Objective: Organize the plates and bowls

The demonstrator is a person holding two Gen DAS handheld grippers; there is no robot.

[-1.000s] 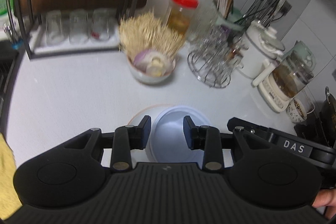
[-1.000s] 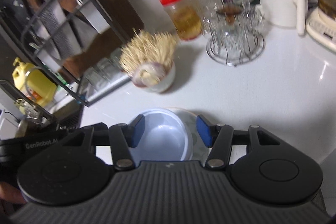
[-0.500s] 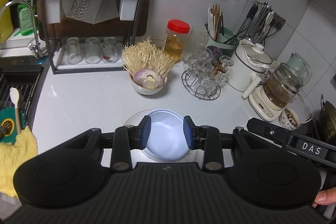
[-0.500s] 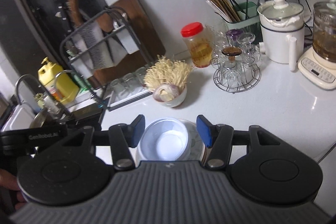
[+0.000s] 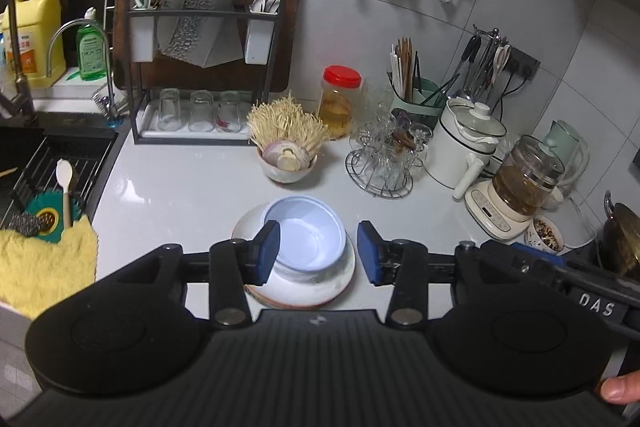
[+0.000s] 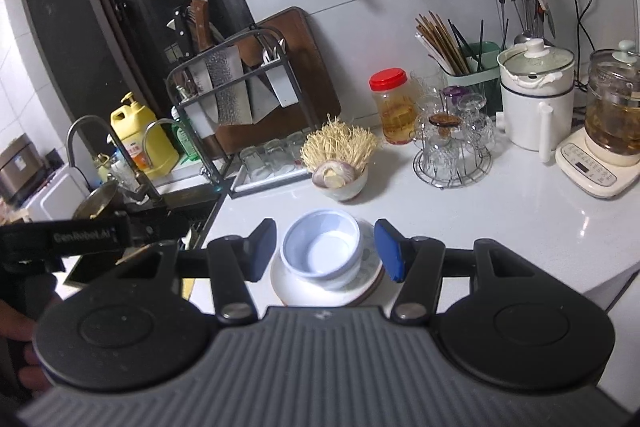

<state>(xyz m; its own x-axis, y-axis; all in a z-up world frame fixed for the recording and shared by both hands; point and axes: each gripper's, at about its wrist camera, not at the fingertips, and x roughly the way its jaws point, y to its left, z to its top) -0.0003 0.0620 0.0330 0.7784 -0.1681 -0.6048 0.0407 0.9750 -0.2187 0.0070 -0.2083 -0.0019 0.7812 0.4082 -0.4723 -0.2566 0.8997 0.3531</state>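
A pale blue bowl (image 5: 308,235) sits nested on white bowls, on a white plate (image 5: 340,283) with a brown rim, on the white counter. It also shows in the right wrist view (image 6: 320,247), with the plate (image 6: 288,283) under it. My left gripper (image 5: 319,253) is open and empty, held well above the stack, which shows between its fingers. My right gripper (image 6: 325,250) is open and empty, also high above the stack.
A bowl of enoki mushrooms and onion (image 5: 286,155) stands behind the stack. Further back are a knife and glass rack (image 5: 204,67), a red-lidded jar (image 5: 340,103), a wire glass holder (image 5: 380,163), a white pot (image 5: 460,143) and a kettle (image 5: 520,187). The sink (image 5: 48,171) lies left.
Both grippers have risen and drawn back from the bowl stack, so much more of the counter and wall shows. The stack has stayed in place. Both grippers stay open.
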